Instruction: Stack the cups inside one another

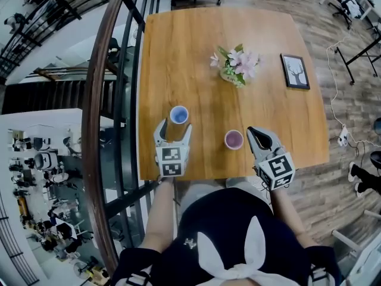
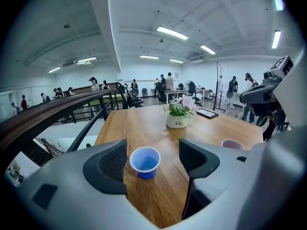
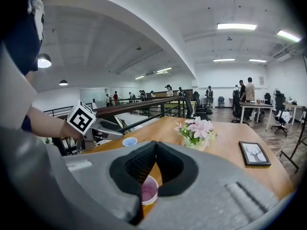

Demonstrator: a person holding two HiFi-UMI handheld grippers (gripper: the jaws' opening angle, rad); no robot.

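We hold the left gripper (image 1: 174, 127) low over the near edge of the wooden table (image 1: 196, 52), its jaws spread wide and gripping nothing. The blue cup (image 1: 178, 114) stands upright just ahead of those jaws, in line with the gap between them, and neither pad touches it. Only bare wood lies between the tips and the cup.

Our right gripper (image 1: 255, 133) is clenched, its pads pressed together with nothing between them. The pink cup (image 1: 233, 139) stands upright just beside its tips, on the side toward the left gripper, apart from the blue cup and from the pads.

Well beyond both cups, farther out from the grippers, a white pot of pink flowers (image 1: 234, 65) sits on the table. A small framed picture (image 1: 294, 71) lies beyond the right gripper. Outward of the left gripper, past the table's edge, runs a dark railing (image 1: 95, 100). People and office chairs stand far off across the room.
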